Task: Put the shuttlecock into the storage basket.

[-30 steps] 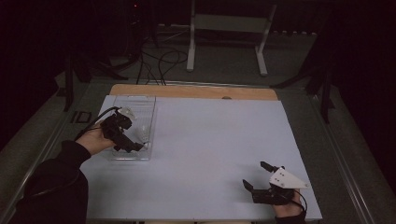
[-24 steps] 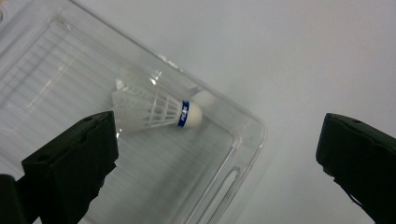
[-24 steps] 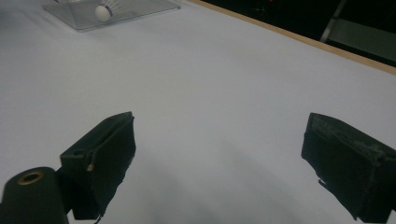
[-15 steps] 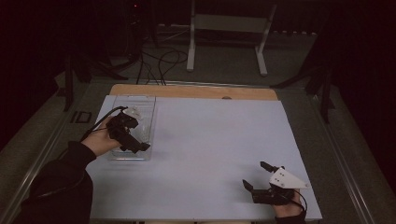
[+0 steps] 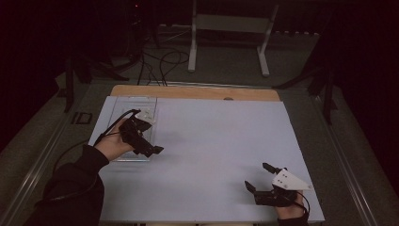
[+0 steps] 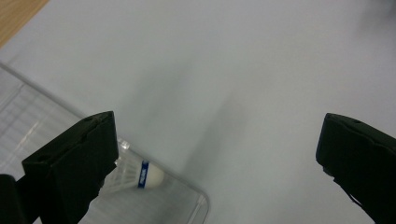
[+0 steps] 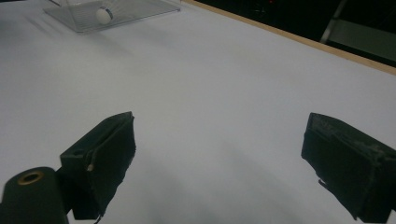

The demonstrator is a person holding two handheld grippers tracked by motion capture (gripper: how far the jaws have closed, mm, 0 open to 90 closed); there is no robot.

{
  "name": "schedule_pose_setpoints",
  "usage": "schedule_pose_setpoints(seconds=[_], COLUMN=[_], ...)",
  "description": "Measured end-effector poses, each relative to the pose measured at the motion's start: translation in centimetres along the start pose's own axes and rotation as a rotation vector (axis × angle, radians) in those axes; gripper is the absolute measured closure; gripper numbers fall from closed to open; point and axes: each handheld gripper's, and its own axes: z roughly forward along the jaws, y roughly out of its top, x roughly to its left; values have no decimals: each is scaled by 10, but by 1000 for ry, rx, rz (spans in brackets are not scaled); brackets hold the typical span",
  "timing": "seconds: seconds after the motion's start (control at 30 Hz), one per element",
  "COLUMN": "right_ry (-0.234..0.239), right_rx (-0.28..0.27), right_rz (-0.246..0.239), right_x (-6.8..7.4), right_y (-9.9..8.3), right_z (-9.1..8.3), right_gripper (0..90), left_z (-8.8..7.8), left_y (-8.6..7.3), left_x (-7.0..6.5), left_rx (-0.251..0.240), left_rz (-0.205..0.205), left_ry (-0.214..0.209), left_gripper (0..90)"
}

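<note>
Two grippers, both empty. High view: left gripper (image 5: 149,149) spread above a clear tray (image 5: 123,104); right gripper (image 5: 259,176) parted, well apart. Left gripper view: shuttlecock (image 6: 140,173) lies in the tray, ungrasped, beneath its left jaw.

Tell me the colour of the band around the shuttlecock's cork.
Blue, around the white cork of the shuttlecock in the clear tray; it shows best in the left gripper view.

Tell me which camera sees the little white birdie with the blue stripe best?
The left gripper view: the white blue-banded shuttlecock lies close-up in the clear plastic tray. The right gripper view shows it tiny and distant. The high view is too dim to tell.
</note>
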Motion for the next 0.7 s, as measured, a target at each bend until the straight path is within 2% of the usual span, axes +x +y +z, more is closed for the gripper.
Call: schedule_pose_setpoints(seconds=[0.27, 0.5, 0.53, 0.63, 0.7], right_ry=[3, 3, 2, 2, 2], right_rx=[0, 3, 4, 4, 3], right_rz=[-1, 0, -1, -1, -1], right_x=[0, 0, 0, 0, 0], right_y=[0, 0, 0, 0, 0], right_z=[0, 1, 1, 1, 0], right_gripper=[96, 96, 96, 96, 96], left_z=[8, 15, 17, 20, 21], left_y=[7, 12, 13, 15, 17], left_x=[-11, -21, -23, -27, -30], left_rx=[-8, -26, -36, -33, -34], left_rz=[22, 50, 41, 62, 60], left_ry=[-20, -55, -59, -67, -71], left_gripper=[0, 0, 0, 0, 0])
